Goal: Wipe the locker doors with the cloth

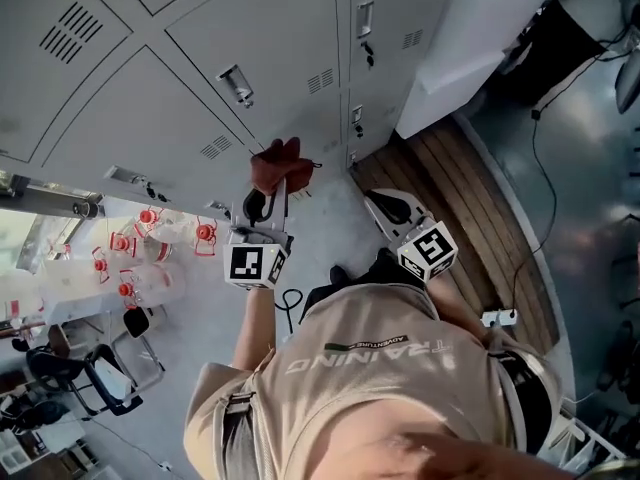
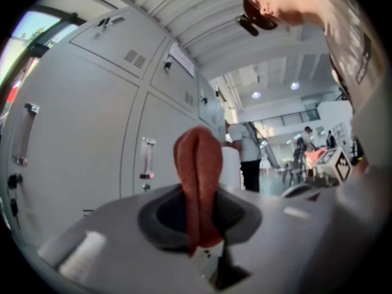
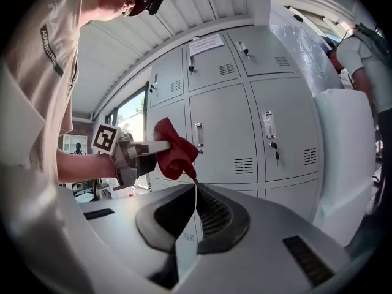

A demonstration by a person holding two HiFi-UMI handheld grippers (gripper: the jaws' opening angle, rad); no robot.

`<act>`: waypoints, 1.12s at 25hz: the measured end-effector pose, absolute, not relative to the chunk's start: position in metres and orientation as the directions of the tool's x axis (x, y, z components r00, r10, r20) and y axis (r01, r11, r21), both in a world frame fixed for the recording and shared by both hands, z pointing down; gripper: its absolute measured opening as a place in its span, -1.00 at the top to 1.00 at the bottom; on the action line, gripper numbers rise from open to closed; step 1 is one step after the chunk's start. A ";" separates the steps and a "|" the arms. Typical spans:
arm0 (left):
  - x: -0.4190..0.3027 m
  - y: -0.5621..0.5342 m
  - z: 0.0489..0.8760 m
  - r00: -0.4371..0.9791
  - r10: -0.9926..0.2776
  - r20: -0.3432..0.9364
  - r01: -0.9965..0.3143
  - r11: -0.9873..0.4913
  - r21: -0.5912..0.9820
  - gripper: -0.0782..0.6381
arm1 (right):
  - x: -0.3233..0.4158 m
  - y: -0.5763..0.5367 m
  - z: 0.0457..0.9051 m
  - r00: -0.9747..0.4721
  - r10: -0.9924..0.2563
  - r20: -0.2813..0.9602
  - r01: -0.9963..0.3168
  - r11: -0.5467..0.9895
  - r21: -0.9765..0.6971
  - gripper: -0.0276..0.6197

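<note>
Cloth (image 1: pixel 276 163) — red, bunched, clamped in left gripper (image 1: pixel 273 194), free fold standing past the jaws, close to the locker doors (image 1: pixel 250 28); contact unclear. Judged light, soft and limp. The pinch at the bunched middle should hold, but loose folds may snag on latches (image 1: pixel 236 85). Right gripper (image 3: pixel 195 188) closed on nothing, held beside. Flat door faces between latches and vents (image 1: pixel 72 30) give stroke room — white panel (image 1: pixel 470 38) bounds the right.

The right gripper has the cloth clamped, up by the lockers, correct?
No: the left gripper has the cloth clamped, up by the lockers, as the left gripper view shows. The right gripper is shut on nothing.
</note>
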State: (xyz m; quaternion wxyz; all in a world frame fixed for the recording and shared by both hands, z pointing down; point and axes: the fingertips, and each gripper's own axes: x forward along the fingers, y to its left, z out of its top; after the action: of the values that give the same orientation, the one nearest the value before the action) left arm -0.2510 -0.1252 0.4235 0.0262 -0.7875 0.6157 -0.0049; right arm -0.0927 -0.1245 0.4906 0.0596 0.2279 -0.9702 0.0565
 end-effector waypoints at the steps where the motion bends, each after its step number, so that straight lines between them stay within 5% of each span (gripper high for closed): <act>1: -0.254 -0.131 0.424 0.225 -0.974 -0.021 -0.974 -0.223 -0.047 0.57 | -0.095 -0.133 0.493 -0.897 -0.419 0.143 -0.434 0.897 -0.090 0.86; 16: -0.287 -0.184 0.317 -0.260 -0.964 -0.060 -0.902 0.265 -0.342 0.57 | -0.121 -0.226 0.468 -0.989 0.062 0.136 0.063 0.998 0.003 0.86; 28: -0.294 -0.216 0.182 -0.419 -0.897 -0.142 -0.413 0.328 -0.850 0.57 | -0.146 -0.223 0.461 -0.975 0.145 0.170 0.152 0.988 0.030 0.86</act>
State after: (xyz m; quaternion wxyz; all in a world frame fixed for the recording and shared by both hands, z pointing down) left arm -0.2940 -0.2165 0.1825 0.3166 -0.4361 0.7508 -0.3820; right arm -0.1461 -0.2234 0.4606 0.0839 -0.0746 -0.9935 -0.0212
